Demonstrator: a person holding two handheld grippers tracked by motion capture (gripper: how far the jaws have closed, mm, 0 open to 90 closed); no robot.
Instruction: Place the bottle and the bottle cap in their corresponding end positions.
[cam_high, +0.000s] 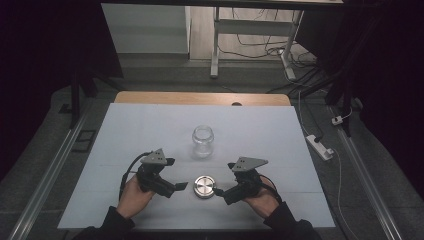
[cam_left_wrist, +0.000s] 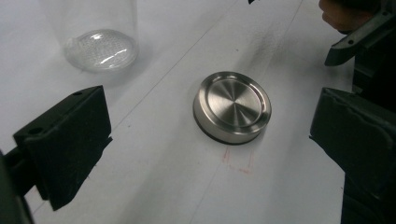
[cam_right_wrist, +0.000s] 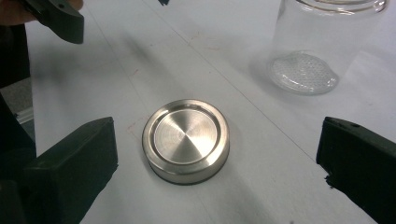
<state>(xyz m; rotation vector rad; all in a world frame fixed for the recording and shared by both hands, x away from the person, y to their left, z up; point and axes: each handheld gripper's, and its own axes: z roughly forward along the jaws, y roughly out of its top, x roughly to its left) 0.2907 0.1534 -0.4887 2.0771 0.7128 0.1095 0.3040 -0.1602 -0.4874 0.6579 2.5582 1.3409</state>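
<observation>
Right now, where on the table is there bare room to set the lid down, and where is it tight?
Free: the table's far strip beyond the jar, and its wide patches left and right of the jar. Crowded: the near middle, where the lid lies between the open left gripper and open right gripper, with the jar just behind.

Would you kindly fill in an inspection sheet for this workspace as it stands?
Surface: white sheet over a wooden table, faint lines and smudges.
Job's things: round brushed-metal lid flat on the sheet; clear glass jar upright, open, farther back, apart from the lid.
Clutter: nothing seen.
Grippers: left claw and right claw both open, either side of the lid, holding nothing.
Cables: black cable loops from the left claw; wires on the floor behind.
Surroundings: white power strip on grey floor, white desk frame beyond.
</observation>
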